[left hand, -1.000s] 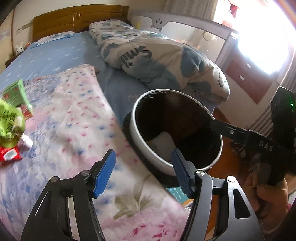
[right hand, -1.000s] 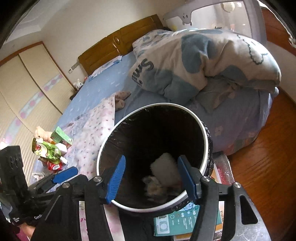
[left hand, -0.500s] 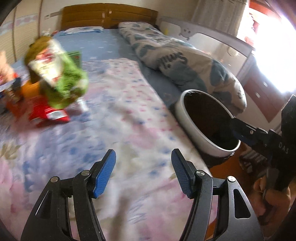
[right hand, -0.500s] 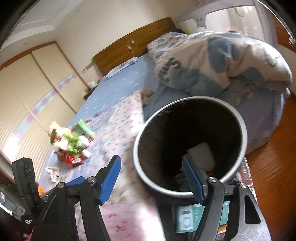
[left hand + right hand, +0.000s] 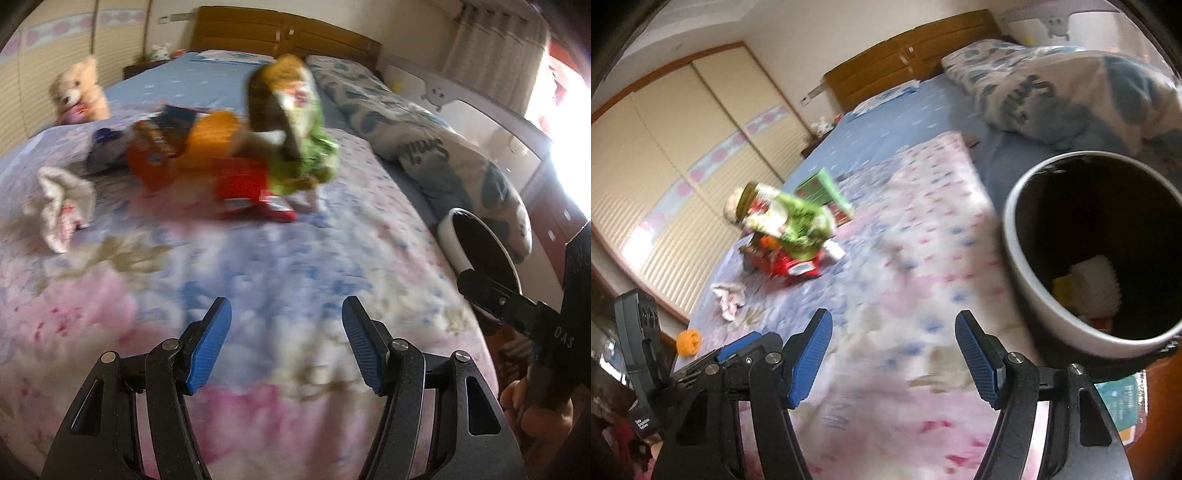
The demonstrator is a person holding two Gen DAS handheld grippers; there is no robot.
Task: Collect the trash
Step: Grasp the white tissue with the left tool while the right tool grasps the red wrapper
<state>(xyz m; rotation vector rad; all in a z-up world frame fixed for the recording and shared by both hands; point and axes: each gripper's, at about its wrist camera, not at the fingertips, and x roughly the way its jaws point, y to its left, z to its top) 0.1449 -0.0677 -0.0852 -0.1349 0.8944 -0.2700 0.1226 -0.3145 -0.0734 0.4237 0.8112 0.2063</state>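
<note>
A heap of trash lies on the flowered bedspread: a green snack bag (image 5: pixel 299 147) (image 5: pixel 798 225), a red wrapper (image 5: pixel 251 192) (image 5: pixel 794 267), an orange packet (image 5: pixel 155 162), a green carton (image 5: pixel 822 192) and a crumpled white tissue (image 5: pixel 61 205) (image 5: pixel 729 299). The bin (image 5: pixel 1052 295) (image 5: pixel 454 243), white-rimmed and black inside, stands beside the bed with white and yellow trash in it. My left gripper (image 5: pixel 286 345) hangs open over the bedspread, well short of the heap. My right gripper (image 5: pixel 894 354) is open and empty too, left of the bin.
A teddy bear (image 5: pixel 77 92) sits at the far left of the bed. A bundled blue-and-white quilt (image 5: pixel 454 158) (image 5: pixel 1071 85) lies along the right side. An orange ball (image 5: pixel 689 341) rests at the bed's left edge. A teal leaflet (image 5: pixel 1119 402) lies under the bin.
Both grippers swung left, away from the bin and toward the trash heap, which now sits nearer the middle of each view. The right jaws stand a little wider than a second ago.
</note>
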